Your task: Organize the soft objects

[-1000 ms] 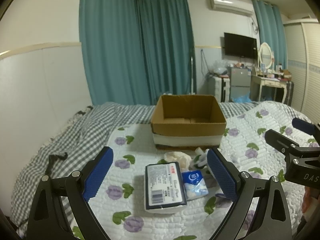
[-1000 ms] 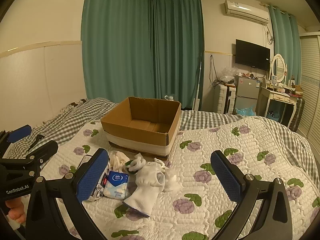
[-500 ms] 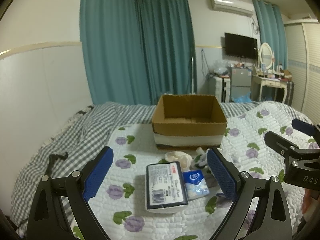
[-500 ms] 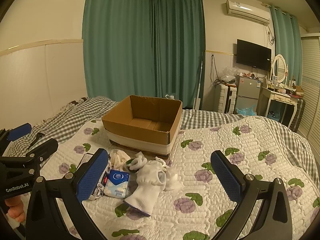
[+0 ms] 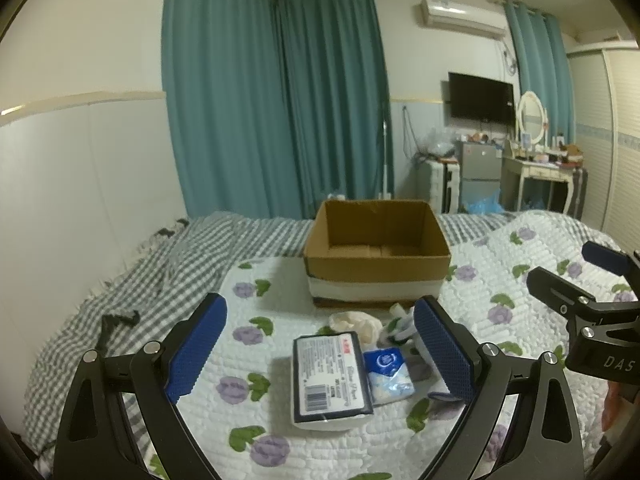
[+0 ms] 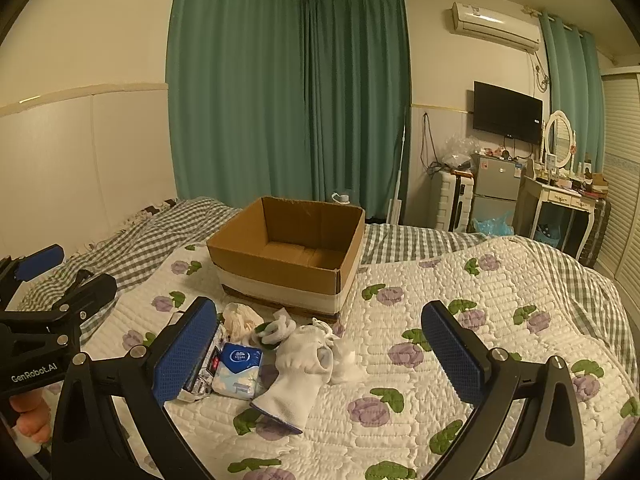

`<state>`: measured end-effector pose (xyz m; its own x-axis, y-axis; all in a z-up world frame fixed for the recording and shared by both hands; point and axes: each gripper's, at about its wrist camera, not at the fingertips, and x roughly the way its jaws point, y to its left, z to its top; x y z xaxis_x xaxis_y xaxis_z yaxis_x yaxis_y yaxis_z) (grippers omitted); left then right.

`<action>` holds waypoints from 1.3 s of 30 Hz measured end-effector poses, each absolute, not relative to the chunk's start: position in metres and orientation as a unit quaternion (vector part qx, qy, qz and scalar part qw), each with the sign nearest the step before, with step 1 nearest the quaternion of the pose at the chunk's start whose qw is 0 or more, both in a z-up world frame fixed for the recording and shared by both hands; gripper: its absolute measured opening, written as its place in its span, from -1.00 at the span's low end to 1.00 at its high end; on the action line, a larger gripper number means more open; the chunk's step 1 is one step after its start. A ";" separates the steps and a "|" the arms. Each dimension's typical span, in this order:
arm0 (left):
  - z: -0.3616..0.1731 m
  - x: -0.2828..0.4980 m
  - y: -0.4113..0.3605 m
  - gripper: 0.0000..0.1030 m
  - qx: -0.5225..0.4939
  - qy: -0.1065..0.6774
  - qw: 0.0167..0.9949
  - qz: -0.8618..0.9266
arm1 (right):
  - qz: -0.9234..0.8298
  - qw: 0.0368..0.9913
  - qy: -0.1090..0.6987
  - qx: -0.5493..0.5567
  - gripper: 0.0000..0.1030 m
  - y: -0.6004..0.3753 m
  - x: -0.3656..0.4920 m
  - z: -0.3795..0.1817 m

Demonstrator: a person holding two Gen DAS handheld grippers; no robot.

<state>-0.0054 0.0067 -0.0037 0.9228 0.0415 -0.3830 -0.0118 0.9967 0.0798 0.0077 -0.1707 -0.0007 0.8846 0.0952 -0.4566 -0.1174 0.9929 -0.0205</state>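
Lying in a loose pile just in front of the cardboard box (image 6: 286, 258) are the soft things: a white sock (image 6: 298, 376), a rolled sock pair (image 6: 276, 330), a cream cloth wad (image 6: 240, 320), a blue tissue pack (image 6: 238, 370) and a large wrapped tissue pack (image 5: 329, 378), all on the floral quilt (image 6: 480, 320). The box is open-topped. The left gripper (image 5: 320, 354) hangs spread wide, gripping nothing, above the pile; the right gripper (image 6: 320, 356) is likewise released, nearer than the box
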 end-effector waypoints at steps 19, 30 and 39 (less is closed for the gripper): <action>-0.106 0.042 0.010 0.88 0.020 0.343 0.939 0.020 | 0.068 0.936 0.343 -0.033 1.00 -0.174 0.044 -0.075; -0.150 0.076 0.015 0.88 0.012 0.404 0.915 0.006 | 0.073 0.915 0.396 -0.030 1.00 -0.168 0.088 -0.118; -0.149 0.083 0.015 0.64 0.037 0.387 0.921 -0.024 | 0.072 0.892 0.445 -0.017 0.46 -0.159 0.127 -0.152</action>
